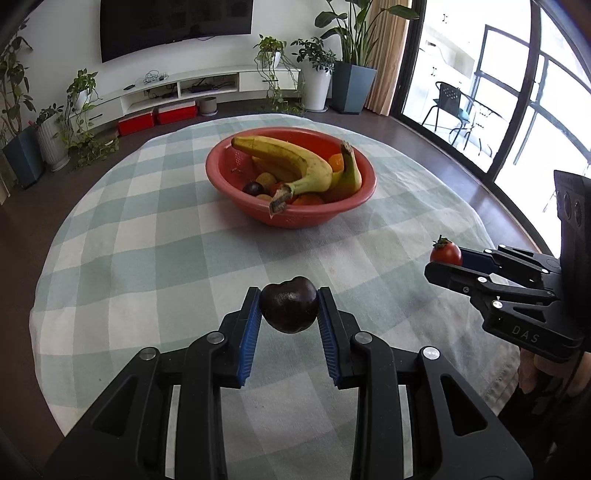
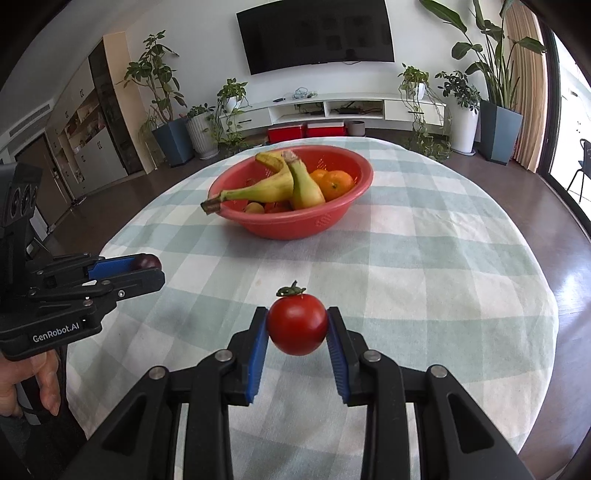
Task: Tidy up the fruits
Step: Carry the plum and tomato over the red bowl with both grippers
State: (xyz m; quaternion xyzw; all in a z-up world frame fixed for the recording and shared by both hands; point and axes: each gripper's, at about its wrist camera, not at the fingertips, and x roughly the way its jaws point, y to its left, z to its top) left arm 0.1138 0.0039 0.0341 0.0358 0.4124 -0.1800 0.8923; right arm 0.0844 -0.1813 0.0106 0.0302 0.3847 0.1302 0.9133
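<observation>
A bright living room with a dark wall-mounted television [image 2: 314,35], a low white media shelf [image 2: 354,107] and potted green houseplants [image 2: 159,81] surrounds a round tabletop covered by a pale green-and-white checked cloth [image 2: 424,236].

At the left, the left tongs [image 1: 289,308] are clamped on a dark purple, round plum [image 1: 289,310], their blue ribbed pads pressing its two sides and holding it clear of the cloth. In the right wrist view the same tongs [image 2: 153,267] come in from the left edge with the plum [image 2: 149,261] showing at their tip, and a hand [image 2: 22,384] grips the black handle below.

Toward the middle and far side of the tabletop stands a red plastic colander bowl [image 1: 291,218]. Two yellow bananas [image 1: 291,158] lie across it, one stem jutting over the near rim, above orange mandarins [image 2: 334,182] and several smaller fruits, among them another dark one [image 1: 253,188].

At the right, the right tongs [image 2: 297,328] are closed on a round red tomato with a green calyx [image 2: 297,323], held above the cloth, well apart from the bowl. The left wrist view shows these tongs [image 1: 445,260] entering from the right edge with the tomato [image 1: 446,253] at their tip.
</observation>
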